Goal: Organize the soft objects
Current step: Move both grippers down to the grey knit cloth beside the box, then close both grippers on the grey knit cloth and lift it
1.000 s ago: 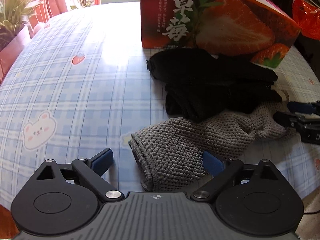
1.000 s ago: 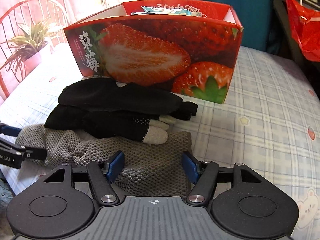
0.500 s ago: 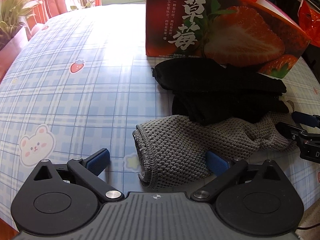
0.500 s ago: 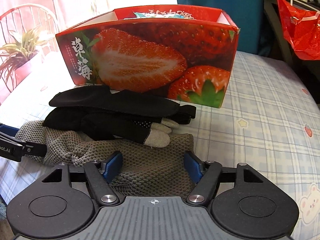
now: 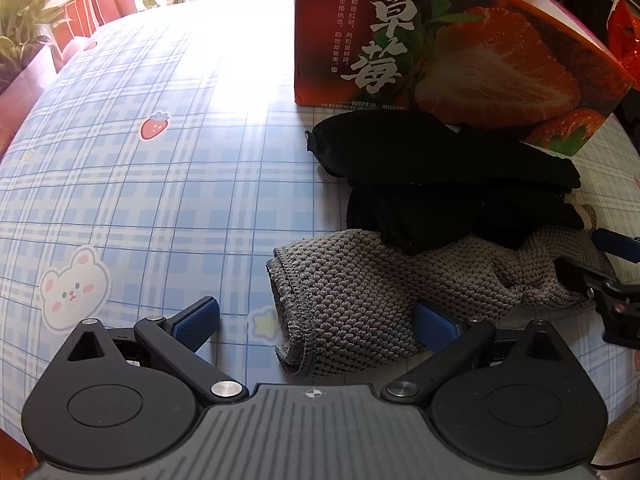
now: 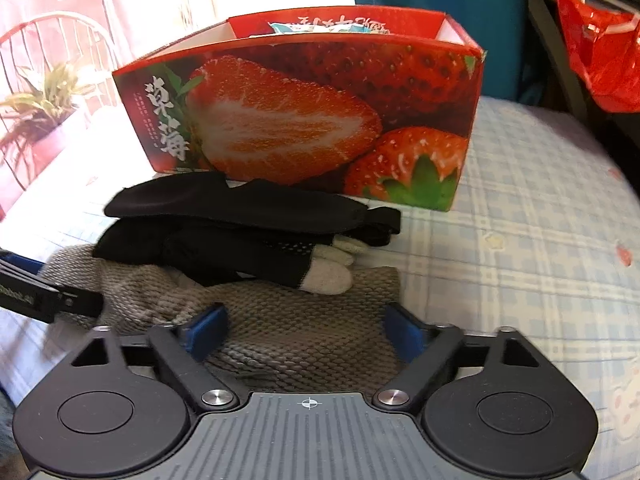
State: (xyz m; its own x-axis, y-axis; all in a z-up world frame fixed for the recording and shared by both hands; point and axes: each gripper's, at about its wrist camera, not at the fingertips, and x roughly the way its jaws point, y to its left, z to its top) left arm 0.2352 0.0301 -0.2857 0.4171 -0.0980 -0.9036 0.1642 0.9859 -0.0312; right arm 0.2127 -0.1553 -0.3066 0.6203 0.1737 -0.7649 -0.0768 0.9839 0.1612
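Potted plant (image 6: 44, 92), red bag (image 6: 596, 56), chair (image 6: 48, 36)

A knit cloth (image 6: 304, 320) lies on the tabletop (image 6: 520, 280) between the right tool's (image 6: 306, 334) opening jaws; gloves (image 6: 240, 240) rest on it just ahead, a box (image 6: 304, 112) behind them.

Both wrist views look steeply down from close range at the grey knitted cloth (image 5: 360, 300) (image 6: 296, 336), approaching from opposite ends. Each also shares the strawberry box (image 5: 440, 52) (image 6: 320, 120) standing beyond it.
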